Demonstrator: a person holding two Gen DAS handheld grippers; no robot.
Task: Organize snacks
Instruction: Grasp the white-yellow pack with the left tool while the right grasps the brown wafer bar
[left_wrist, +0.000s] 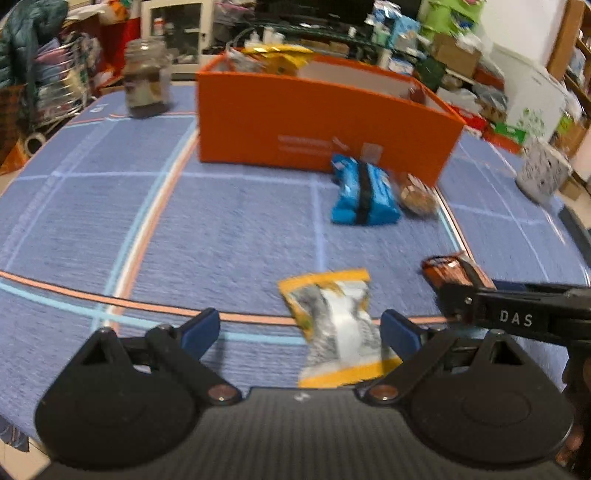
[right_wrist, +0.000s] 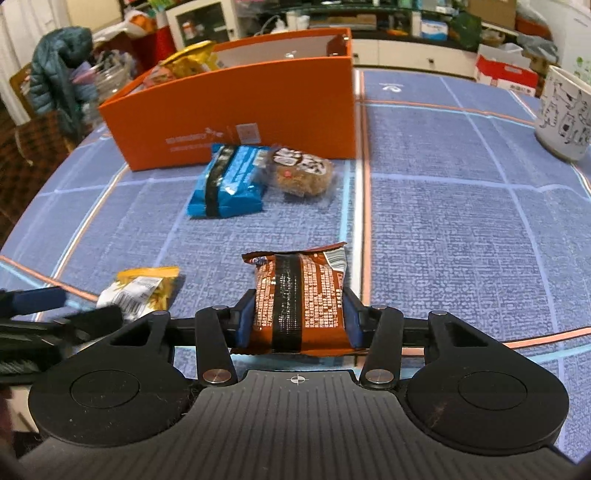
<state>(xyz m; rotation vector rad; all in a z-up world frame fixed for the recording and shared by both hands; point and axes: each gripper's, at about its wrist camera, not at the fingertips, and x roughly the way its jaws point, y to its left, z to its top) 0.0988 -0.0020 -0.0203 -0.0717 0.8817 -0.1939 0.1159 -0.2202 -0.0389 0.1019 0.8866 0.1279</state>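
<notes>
My left gripper (left_wrist: 300, 328) is open above the blue tablecloth; a yellow and white snack packet (left_wrist: 338, 328) lies between its fingers, nearer the right one. My right gripper (right_wrist: 299, 319) is shut on a brown snack packet (right_wrist: 299, 299) with a black band; it also shows in the left wrist view (left_wrist: 448, 271). A blue packet (right_wrist: 229, 181) and a round brown cake in clear wrap (right_wrist: 301, 171) lie in front of the orange box (right_wrist: 240, 107). The box holds a yellow bag (right_wrist: 190, 55) and other snacks.
A glass jar (left_wrist: 146, 79) stands at the table's far left. A white patterned mug (right_wrist: 565, 114) stands at the far right. Shelves, boxes and clutter surround the table.
</notes>
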